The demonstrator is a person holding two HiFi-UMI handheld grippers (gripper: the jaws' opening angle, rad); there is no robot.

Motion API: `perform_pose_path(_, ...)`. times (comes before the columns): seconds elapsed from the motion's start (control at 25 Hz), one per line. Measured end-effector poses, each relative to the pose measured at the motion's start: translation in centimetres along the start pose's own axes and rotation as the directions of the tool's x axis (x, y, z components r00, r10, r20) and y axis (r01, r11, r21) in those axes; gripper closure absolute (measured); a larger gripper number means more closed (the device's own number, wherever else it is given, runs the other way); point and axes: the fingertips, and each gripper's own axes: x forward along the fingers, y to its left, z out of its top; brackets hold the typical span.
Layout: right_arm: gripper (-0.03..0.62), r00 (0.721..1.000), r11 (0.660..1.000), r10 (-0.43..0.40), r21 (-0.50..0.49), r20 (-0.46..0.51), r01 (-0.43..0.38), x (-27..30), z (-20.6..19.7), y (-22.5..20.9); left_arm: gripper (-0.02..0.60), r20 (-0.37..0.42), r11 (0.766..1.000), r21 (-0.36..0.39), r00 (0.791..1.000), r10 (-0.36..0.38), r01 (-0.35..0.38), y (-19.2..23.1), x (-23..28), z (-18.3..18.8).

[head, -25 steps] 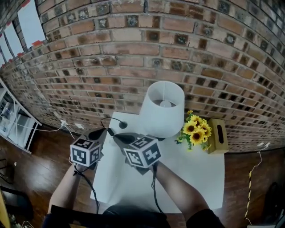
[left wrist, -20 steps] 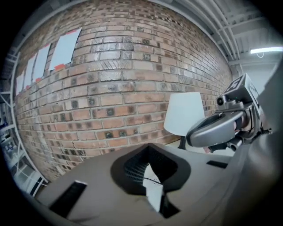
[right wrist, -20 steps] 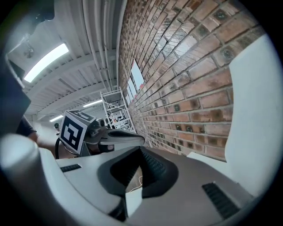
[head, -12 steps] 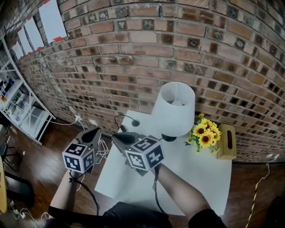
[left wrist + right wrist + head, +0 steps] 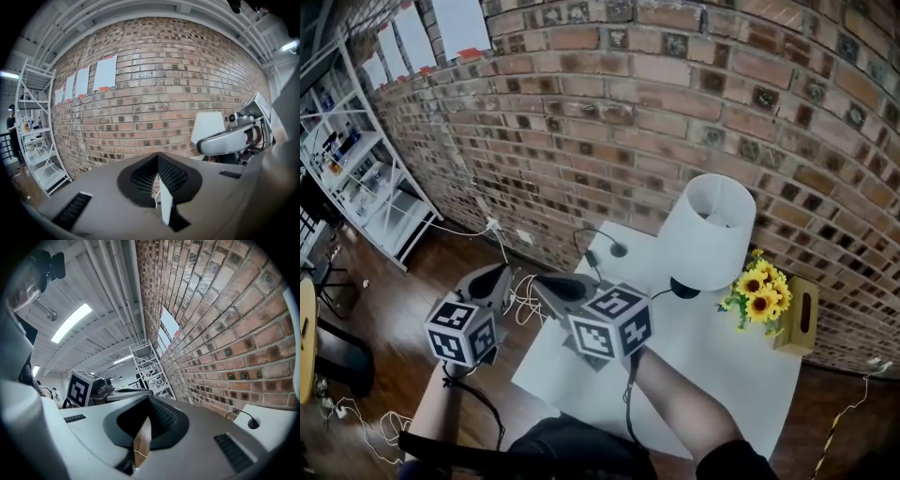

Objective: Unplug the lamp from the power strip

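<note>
Now my view has swung left: the left claw (image 5: 494,277), shut and empty, hangs well left of the lamp (image 5: 709,234), and the right claw (image 5: 549,283), also shut and empty, is nearer it. With the lamp untouched on the worktop (image 5: 703,380), I judge I'm hunting its plug.

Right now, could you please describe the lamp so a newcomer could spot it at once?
Look at the white table against the brick wall. Near its back edge stands the lamp, beside yellow sunflowers. Its tall white shade sets it apart.
</note>
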Motion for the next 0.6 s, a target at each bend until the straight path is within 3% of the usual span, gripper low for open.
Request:
perform_pose_path(0.16,0.589,0.999,1.000,0.026,-0.014,-0.020,-0.027,2.0,-0.3,1.9,0.565,0.036,0.999,-0.019,0.999,0.033,-0.032,2.5,-1.9,0.1)
perform_pose_path(0.32,0.589,1.000,0.998,0.011,-0.061,-0.022,-0.012,4.4,0.2,3.6,0.565,0.073,1.000,-0.007,0.997,0.020,-0.020,4.5,-3.7,0.2)
perform_pose_path(0.6,0.589,1.000,0.993,-0.002,-0.117,-0.014,0.001,10.6,-0.1,9.6,0.565,0.131,0.995,0.102,0.991,-0.029,0.015,8.8,-9.0,0.7)
